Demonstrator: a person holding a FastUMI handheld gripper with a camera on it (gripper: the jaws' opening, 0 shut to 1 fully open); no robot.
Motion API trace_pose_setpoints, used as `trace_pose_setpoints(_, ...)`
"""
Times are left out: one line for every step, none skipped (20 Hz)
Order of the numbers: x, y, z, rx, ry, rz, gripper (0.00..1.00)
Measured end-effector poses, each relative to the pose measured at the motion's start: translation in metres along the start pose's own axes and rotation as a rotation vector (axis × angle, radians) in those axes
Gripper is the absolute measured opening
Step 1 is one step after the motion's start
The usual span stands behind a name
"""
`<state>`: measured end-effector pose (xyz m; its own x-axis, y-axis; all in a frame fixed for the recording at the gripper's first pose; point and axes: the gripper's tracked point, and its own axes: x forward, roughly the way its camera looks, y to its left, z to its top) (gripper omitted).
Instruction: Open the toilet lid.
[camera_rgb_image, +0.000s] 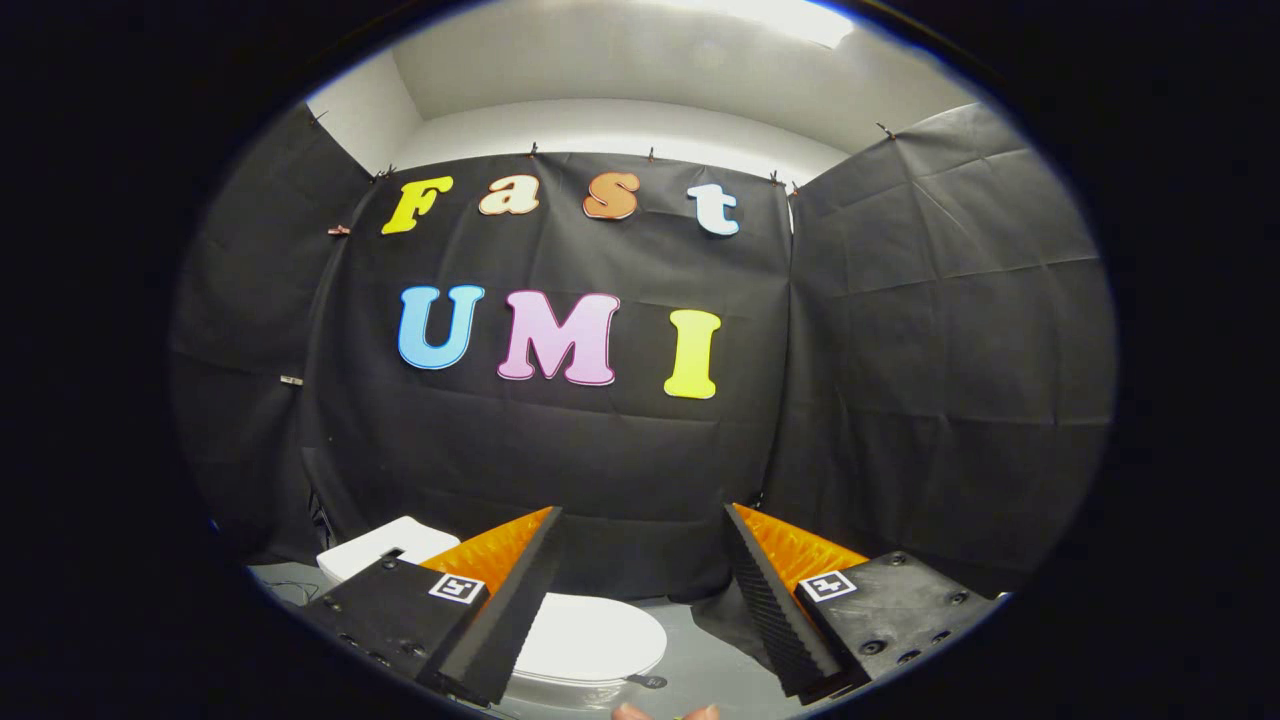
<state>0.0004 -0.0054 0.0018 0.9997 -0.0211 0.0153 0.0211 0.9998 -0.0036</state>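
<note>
Gripper view. The hand-held gripper has its two fingers spread wide apart, with nothing between them and nothing touched by either finger. It is pointed toward the black cloth wall of the booth, well above the fixture.

The toilet stands low on the grey floor, below the fingers and set toward the left one, which covers part of it. The toilet lid lies flat and closed over the bowl, white and rounded; its front edge faces the camera. The white cistern shows behind the left finger, against the wall, so the hinge line is judged to lie at the far end and the lid's long axis to run away from the gripper toward the wall.

Fingertips of a person show at the very bottom, nearest the camera.

Assessment: the task is not yet begun. The coming move turns on the lid lying below and slightly left of the gripper; the fingers must pitch downward to reach the near edge and lift it toward the cistern.
</note>
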Motion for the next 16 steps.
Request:
trace_pose_setpoints(0.000, 0.001, 0.000, -0.004, -0.001, 0.001, 0.98)
trace_pose_setpoints(0.000, 0.001, -0.001, -0.008, -0.001, 0.002, 0.98)
trace_pose_setpoints(0.000, 0.003, -0.001, -0.010, -0.002, 0.004, 0.98)
trace_pose_setpoints(0.001, 0.004, -0.002, -0.011, -0.003, 0.005, 0.98)
trace_pose_setpoints(0.001, 0.004, -0.002, -0.012, -0.006, 0.005, 0.98)
trace_pose_setpoints(0.001, 0.005, -0.002, -0.013, -0.014, 0.007, 0.98)
trace_pose_setpoints(0.003, 0.006, -0.002, -0.012, -0.024, 0.010, 0.98)
trace_pose_setpoints(0.005, 0.007, -0.002, -0.012, -0.036, 0.010, 0.98)
trace_pose_setpoints(0.007, 0.006, -0.005, -0.013, -0.044, 0.010, 0.98)
trace_pose_setpoints(0.009, 0.006, -0.008, -0.016, -0.046, 0.009, 0.98)
trace_pose_setpoints(0.011, 0.005, -0.012, -0.017, -0.044, 0.008, 0.98)
trace_pose_setpoints(0.013, 0.004, -0.017, -0.014, -0.043, 0.009, 0.98)
trace_pose_setpoints(0.015, 0.004, -0.020, -0.010, -0.043, 0.013, 0.98)
trace_pose_setpoints(0.017, 0.005, -0.023, -0.005, -0.044, 0.017, 0.98)
trace_pose_setpoints(0.020, 0.005, -0.027, 0.000, -0.048, 0.019, 0.98)
trace_pose_setpoints(0.023, 0.004, -0.032, 0.004, -0.050, 0.020, 0.98)
